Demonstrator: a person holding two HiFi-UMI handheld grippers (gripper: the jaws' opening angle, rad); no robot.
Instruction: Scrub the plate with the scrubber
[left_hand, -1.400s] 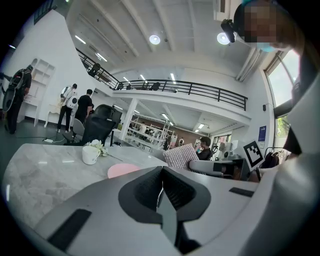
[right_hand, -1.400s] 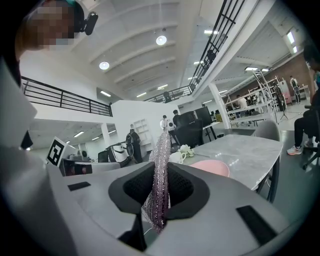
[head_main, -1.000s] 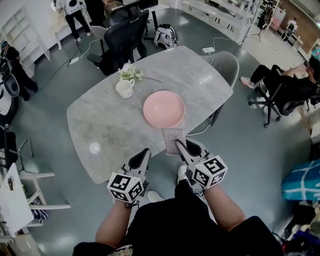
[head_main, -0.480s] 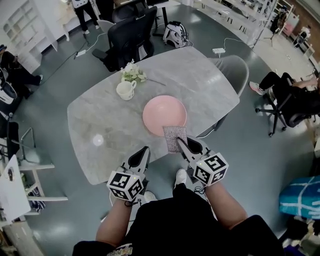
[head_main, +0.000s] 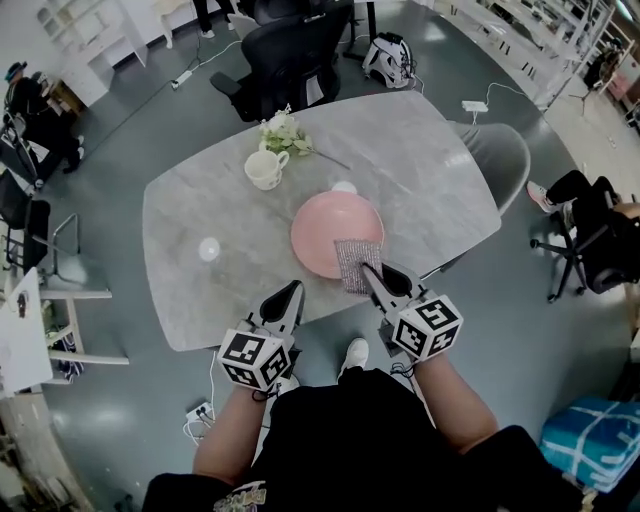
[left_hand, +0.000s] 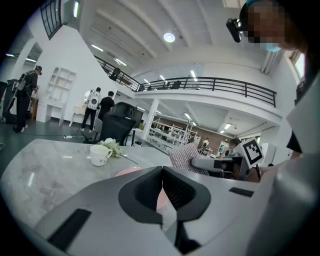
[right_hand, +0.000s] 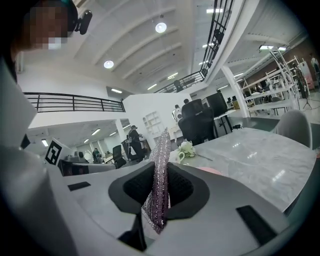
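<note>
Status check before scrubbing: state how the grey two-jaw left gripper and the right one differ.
Load: the left gripper is shut on nothing; the right gripper is shut on the silvery mesh scrubber. Place: in the head view the right gripper's scrubber overlaps the round pink plate's near rim; the left gripper sits back at the grey marble table's edge. Both point toward the table.

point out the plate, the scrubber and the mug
plate (head_main: 330, 232), head view, middle of its pink face
scrubber (head_main: 357, 262), head view, middle of the glittery pad
mug (head_main: 264, 170), head view, its white body
</note>
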